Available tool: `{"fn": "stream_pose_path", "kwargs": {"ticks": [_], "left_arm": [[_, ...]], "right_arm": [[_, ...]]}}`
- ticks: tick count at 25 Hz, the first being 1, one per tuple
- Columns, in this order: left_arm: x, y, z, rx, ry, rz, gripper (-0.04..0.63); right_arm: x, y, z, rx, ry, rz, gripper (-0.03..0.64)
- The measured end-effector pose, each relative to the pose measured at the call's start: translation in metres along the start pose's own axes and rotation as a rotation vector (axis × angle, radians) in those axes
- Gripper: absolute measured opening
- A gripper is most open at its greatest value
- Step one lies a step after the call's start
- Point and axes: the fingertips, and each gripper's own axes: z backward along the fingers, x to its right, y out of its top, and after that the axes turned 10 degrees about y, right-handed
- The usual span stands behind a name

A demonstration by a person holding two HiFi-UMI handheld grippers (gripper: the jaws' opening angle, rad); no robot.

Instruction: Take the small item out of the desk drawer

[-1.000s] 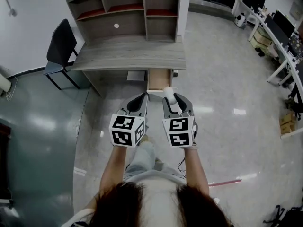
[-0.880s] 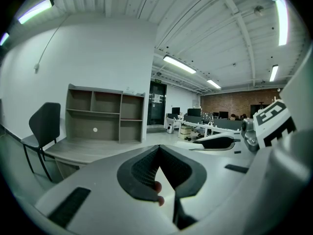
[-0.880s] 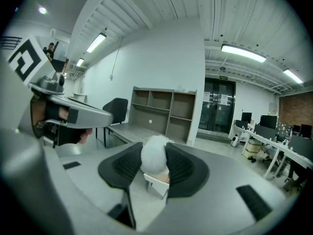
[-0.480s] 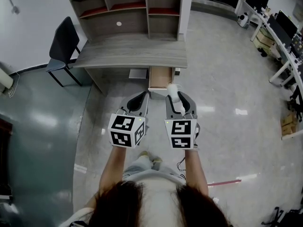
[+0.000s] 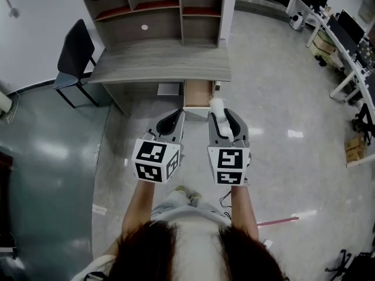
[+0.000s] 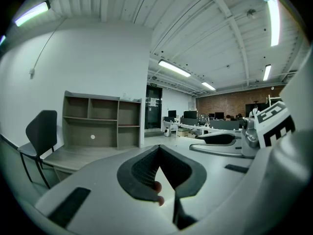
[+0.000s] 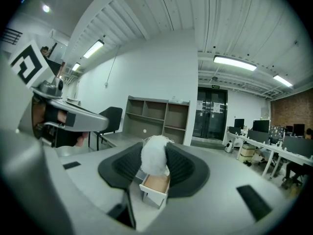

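The small item is a white fluffy ball [image 5: 216, 106], and my right gripper [image 5: 221, 117] is shut on it in the air in front of the desk. In the right gripper view the ball [image 7: 154, 161] sits between the dark pads [image 7: 180, 169]. The small wooden drawer [image 5: 197, 96] stands pulled out under the desk top [image 5: 164, 63]; it shows open below the ball [image 7: 155, 186]. My left gripper [image 5: 178, 117] hovers beside the right one, shut with nothing in it [image 6: 157, 150].
A shelf unit [image 5: 158, 10] stands on the back of the desk. A black chair [image 5: 75, 54] is at the desk's left end. Office desks with monitors [image 5: 345, 34] line the far right. A red stick [image 5: 275, 221] lies on the floor.
The right gripper with the white ball has drifted slightly to the right and a little farther forward. The left gripper has barely moved.
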Motion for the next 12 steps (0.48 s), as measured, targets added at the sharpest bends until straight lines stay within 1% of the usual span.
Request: {"fn": "stream_pose_path", "kwargs": {"ticks": [12], "left_arm": [[-0.029,0.01,0.011,0.022,-0.013,0.002,0.012]], "right_arm": [[-0.017,0.025,-0.005,0.041,-0.018,0.032,0.163]]}}
